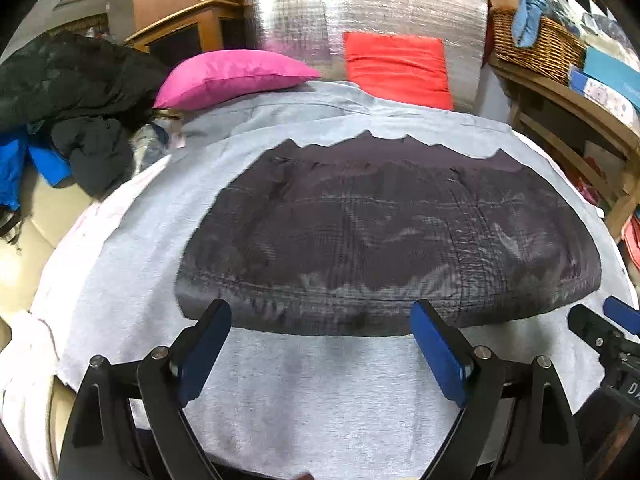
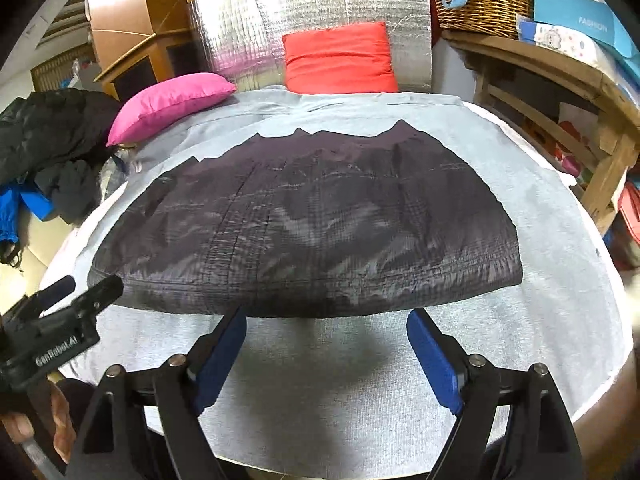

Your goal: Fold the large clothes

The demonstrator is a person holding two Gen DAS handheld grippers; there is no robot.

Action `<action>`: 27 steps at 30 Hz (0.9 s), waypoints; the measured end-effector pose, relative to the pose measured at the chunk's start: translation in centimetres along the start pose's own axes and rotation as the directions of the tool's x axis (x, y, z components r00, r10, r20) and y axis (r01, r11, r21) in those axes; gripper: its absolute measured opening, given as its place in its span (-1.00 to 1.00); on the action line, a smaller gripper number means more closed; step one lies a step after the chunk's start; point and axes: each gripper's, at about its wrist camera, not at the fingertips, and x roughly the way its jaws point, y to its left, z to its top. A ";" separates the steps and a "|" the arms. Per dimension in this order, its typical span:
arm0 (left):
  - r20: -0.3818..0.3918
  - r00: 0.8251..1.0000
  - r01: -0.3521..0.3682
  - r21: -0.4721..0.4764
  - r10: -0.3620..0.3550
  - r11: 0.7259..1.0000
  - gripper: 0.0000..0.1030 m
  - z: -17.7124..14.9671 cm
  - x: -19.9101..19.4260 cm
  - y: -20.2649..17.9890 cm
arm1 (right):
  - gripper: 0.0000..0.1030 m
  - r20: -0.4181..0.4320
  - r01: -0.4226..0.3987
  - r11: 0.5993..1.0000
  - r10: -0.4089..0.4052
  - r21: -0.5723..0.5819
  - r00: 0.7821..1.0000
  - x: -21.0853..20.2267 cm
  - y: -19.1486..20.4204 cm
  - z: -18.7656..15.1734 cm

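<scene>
"GenRobot.AI" on left gripper [image 2: 86,294]; "FASHION" on blue box [image 2: 580,16]

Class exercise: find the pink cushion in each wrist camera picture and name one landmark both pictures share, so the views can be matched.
Left wrist view: the pink cushion lies upper left of centre, beyond the folded dark quilted garment.
Right wrist view: the pink cushion lies further left, at the grey sheet's far corner.
Shared landmark: the red cushion against the silver foil panel.
</scene>
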 end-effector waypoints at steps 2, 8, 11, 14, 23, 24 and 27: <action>0.004 1.000 0.000 -0.022 0.000 1.000 0.77 0.0 -0.3 0.4 | 0.65 0.002 0.007 1.000 -0.007 0.001 1.000 -0.4 0.2 0.1; 0.016 1.000 -0.015 -0.023 0.015 1.000 0.77 0.1 -1.2 0.3 | 0.65 0.027 0.051 0.998 -0.050 -0.027 0.998 -1.5 0.8 0.5; 0.019 1.000 -0.021 -0.001 0.021 1.000 0.77 0.0 -1.6 -0.2 | 0.65 0.052 0.075 0.997 -0.073 -0.035 0.996 -2.3 1.0 0.6; 0.024 0.999 -0.022 0.009 0.022 1.000 0.78 0.0 -2.0 -0.5 | 0.65 0.070 0.090 0.995 -0.087 -0.040 0.994 -2.8 0.9 0.9; 0.017 1.000 -0.021 0.019 0.021 1.000 0.89 0.1 -2.4 -0.8 | 0.65 0.082 0.084 0.995 -0.080 -0.049 0.993 -3.3 1.0 0.8; 0.016 1.000 -0.020 0.018 0.020 1.000 0.89 0.1 -2.4 -0.9 | 0.65 0.084 0.084 0.995 -0.080 -0.052 0.993 -3.4 1.1 0.8; 0.015 1.000 -0.017 0.023 0.017 1.000 0.89 0.2 -2.4 -0.9 | 0.65 0.090 0.085 0.995 -0.079 -0.059 0.993 -3.5 1.3 0.9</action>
